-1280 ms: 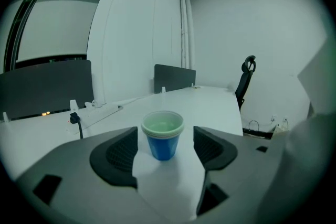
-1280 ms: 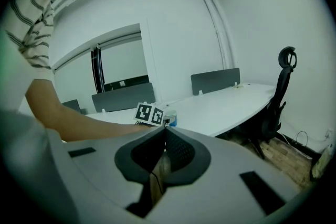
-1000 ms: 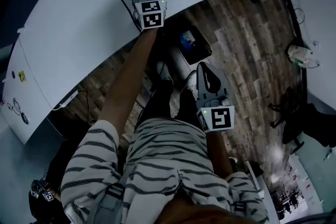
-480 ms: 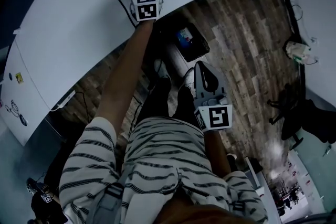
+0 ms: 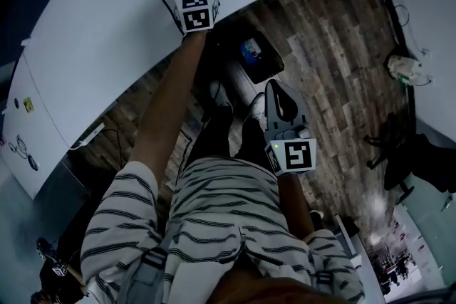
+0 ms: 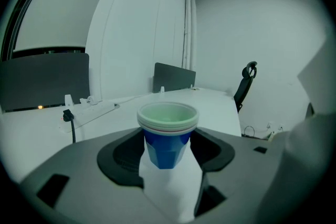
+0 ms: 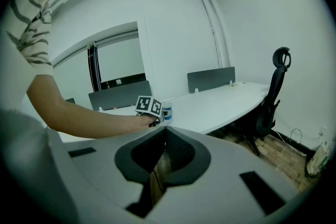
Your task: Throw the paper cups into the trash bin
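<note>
Paper cups [image 6: 167,119], stacked, at near edge of white table [image 5: 107,32], between jaws of left gripper [image 6: 168,147].
Nearest, beside striped shirt [image 5: 228,206]: right gripper [image 7: 164,134], closed and empty. Farther out, left jaws just closing, tight against blue cup sides; beyond, black cable [image 6: 71,127] across table.

Dim, bluish-green cast; soft even light; fisheye-bent, dark-vignetted edges.

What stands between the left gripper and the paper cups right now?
Nothing visible. The stacked paper cups already sit between the jaws of the left gripper, which have just been closing onto the stack's blue sides.
</note>
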Motion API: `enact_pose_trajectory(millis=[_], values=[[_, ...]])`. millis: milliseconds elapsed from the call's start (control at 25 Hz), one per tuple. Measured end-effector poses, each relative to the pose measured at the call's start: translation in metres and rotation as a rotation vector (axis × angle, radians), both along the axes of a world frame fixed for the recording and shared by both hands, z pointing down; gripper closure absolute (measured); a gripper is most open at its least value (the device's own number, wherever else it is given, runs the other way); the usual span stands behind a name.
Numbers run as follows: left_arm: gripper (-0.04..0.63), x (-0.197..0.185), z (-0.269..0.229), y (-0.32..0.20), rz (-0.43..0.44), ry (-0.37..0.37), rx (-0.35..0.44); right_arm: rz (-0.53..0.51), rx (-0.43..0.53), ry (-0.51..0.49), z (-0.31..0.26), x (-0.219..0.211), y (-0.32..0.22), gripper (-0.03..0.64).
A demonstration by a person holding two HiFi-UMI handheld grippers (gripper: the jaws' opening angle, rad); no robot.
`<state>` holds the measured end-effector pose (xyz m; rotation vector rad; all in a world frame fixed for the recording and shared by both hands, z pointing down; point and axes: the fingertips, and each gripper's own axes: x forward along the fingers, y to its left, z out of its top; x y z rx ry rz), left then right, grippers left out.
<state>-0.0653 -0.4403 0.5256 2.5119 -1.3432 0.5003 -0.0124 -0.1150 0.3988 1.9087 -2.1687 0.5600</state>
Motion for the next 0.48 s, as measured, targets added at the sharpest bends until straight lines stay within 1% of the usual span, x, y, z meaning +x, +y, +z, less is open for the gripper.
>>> enact_pose_trajectory(millis=[120, 280, 480], values=[[0.305, 0.0, -0.013, 0.007, -0.007, 0.024, 0.009, 0.01, 0.006, -0.006, -0.003, 0.004, 0.004, 0.6], [0.305, -0.001, -0.034, 0.019, -0.008, 0.037, 0.031, 0.018, 0.03, -0.015, -0.011, 0.006, 0.009, 0.601], [0.305, -0.002, -0.064, 0.04, -0.008, 0.052, 0.056, 0.026, 0.049, -0.004, -0.023, 0.013, 0.018, 0.6]])
